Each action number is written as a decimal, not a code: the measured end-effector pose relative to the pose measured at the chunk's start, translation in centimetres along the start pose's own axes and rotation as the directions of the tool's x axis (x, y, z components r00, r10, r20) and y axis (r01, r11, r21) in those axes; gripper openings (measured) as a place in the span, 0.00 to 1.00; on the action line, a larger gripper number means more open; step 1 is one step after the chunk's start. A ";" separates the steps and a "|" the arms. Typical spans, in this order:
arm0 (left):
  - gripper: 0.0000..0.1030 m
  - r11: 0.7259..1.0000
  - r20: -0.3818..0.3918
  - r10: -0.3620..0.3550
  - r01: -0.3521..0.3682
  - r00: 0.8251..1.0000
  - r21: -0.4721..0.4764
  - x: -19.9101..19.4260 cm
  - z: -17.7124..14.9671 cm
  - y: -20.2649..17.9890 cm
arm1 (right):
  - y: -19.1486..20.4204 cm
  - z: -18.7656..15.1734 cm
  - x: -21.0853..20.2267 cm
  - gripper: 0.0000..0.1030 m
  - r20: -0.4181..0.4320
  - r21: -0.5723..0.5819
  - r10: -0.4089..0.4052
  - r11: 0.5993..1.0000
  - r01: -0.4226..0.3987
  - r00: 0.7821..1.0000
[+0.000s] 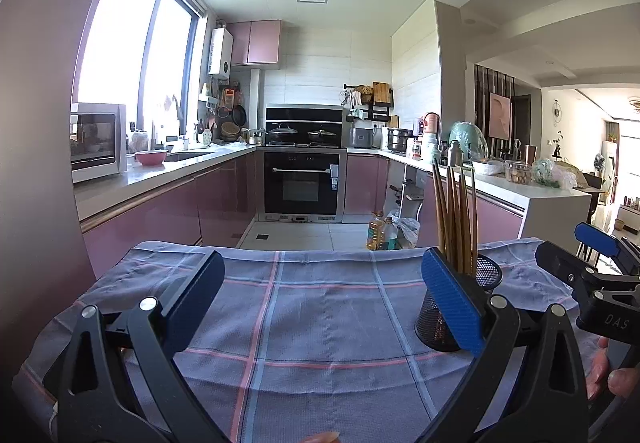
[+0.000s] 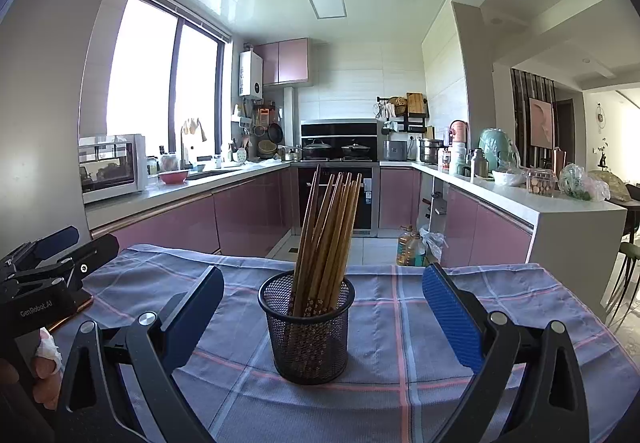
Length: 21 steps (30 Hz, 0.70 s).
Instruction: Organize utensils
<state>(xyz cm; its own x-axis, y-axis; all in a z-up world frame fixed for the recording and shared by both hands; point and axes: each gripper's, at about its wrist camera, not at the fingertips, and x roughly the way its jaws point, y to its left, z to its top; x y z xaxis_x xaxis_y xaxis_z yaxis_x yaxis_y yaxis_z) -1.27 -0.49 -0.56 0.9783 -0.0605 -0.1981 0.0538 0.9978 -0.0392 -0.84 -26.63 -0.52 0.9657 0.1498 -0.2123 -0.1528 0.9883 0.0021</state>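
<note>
Chopsticks (image 2: 326,239) stand in the mesh cup (image 2: 308,335) — both grippers' fingers spread (empty).

Checked cloth (image 2: 400,323) covers table; oven (image 1: 302,183) ahead; microwave (image 1: 98,141) left; oil bottles (image 1: 382,233) on floor.

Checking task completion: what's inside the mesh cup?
A bundle of wooden chopsticks stands tips-up in the black mesh cup. The cup's bottom is hidden behind mesh and chopsticks.
</note>
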 end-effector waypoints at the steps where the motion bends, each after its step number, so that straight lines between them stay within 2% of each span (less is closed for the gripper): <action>1: 0.94 1.000 0.000 0.001 -0.001 1.000 0.000 -0.1 0.0 0.0 | 0.0 0.0 -0.1 0.93 0.002 -0.001 -0.003 1.000 0.003 1.000; 21: 0.94 1.000 -0.010 -0.003 0.003 1.000 0.004 -0.3 -0.1 -0.4 | 0.0 0.0 -0.6 0.93 0.005 -0.002 -0.033 0.999 0.034 0.999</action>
<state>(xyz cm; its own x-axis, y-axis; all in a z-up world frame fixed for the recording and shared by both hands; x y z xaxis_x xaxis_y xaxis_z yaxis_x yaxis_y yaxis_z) -1.60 -0.82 -0.55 0.9761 -0.0637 -0.2077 0.0575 0.9977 -0.0355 -1.37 -26.69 -0.38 0.9713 0.1167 -0.2073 -0.1207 0.9927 -0.0065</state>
